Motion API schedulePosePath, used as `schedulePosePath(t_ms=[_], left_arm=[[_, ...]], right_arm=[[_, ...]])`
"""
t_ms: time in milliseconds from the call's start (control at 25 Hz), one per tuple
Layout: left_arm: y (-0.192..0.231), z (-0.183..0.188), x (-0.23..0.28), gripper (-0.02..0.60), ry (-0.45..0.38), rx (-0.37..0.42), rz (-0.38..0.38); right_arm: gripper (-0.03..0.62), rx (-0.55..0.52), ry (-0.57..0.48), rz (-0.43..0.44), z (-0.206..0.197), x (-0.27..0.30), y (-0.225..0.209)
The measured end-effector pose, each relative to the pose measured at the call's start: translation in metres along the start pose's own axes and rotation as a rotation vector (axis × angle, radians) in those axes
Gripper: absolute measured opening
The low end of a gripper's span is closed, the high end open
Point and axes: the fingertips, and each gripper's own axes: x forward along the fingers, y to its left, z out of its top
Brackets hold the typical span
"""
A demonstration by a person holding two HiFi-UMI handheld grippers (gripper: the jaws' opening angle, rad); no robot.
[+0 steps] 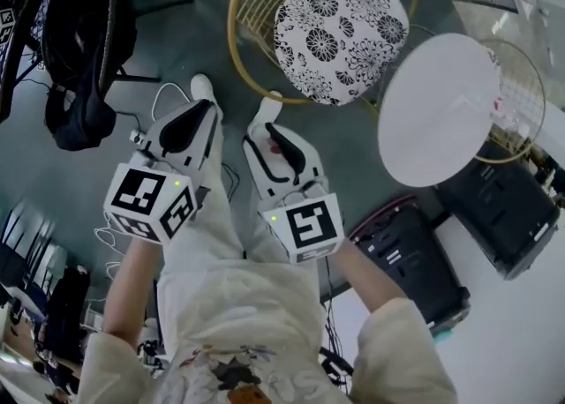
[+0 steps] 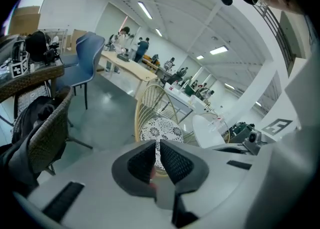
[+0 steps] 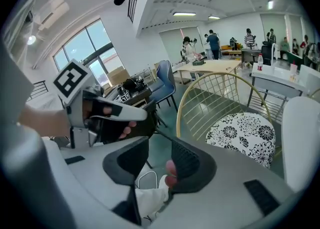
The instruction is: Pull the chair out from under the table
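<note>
While chair (image 1: 340,36) sits beside table (image 1: 437,111) | left gripper (image 2: 156,149) closed | right gripper (image 3: 160,149) gaping

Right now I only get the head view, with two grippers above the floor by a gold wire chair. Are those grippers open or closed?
Observer: The right gripper is open, jaws apart, nothing between them.
Operator: And the other?
Observer: The left gripper is shut, with nothing between its jaws.
Operator: Is anyone else around?
Observer: Yes, several people stand by a long wooden table at the far end of the room.
</note>
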Motion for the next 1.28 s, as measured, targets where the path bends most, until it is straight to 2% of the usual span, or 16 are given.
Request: schedulePosePath(t_ms=[120,280,440,600,720,880,1000,1120,1280], left_arm=[[0.013,0.018,0.025,0.018,0.036,0.027,-0.053],[0.019,0.038,0.05,0.069,0.074,0.097,-0.12],[0.026,0.048,0.072,0.089,0.12,0.108,-0.167],[0.039,0.039,0.092,0.123,0.175,0.106,-0.194],[0.049,0.036,0.103,0.133,0.203,0.09,-0.193],[0.055,0.032,0.115,0.135,0.251,0.119,-0.189],[0.061,0.025,0.128,0.133,0.287,0.13,-0.17],[0.071,0.024,0.14,0.134,0.296,0.156,-0.127],[0.066,0.021,0.147,0.133,0.284,0.139,-0.129]], right_arm=[[0.126,0.023,0.002,-0.007,0.001,0.006,-0.001],[0.126,0.038,-0.022,-0.01,0.007,0.016,0.003],[0.126,0.065,-0.031,-0.032,0.01,0.029,-0.007],[0.127,0.064,-0.036,-0.082,0.013,0.037,-0.019],[0.126,0.069,-0.038,-0.096,0.015,0.038,-0.023],[0.126,0.071,-0.021,-0.097,0.011,0.04,-0.021],[0.126,0.026,0.014,-0.134,-0.006,0.05,-0.026],[0.126,0.019,0.037,-0.17,-0.025,0.064,-0.037],[0.126,-0.007,0.078,-0.187,-0.048,0.071,-0.054]])
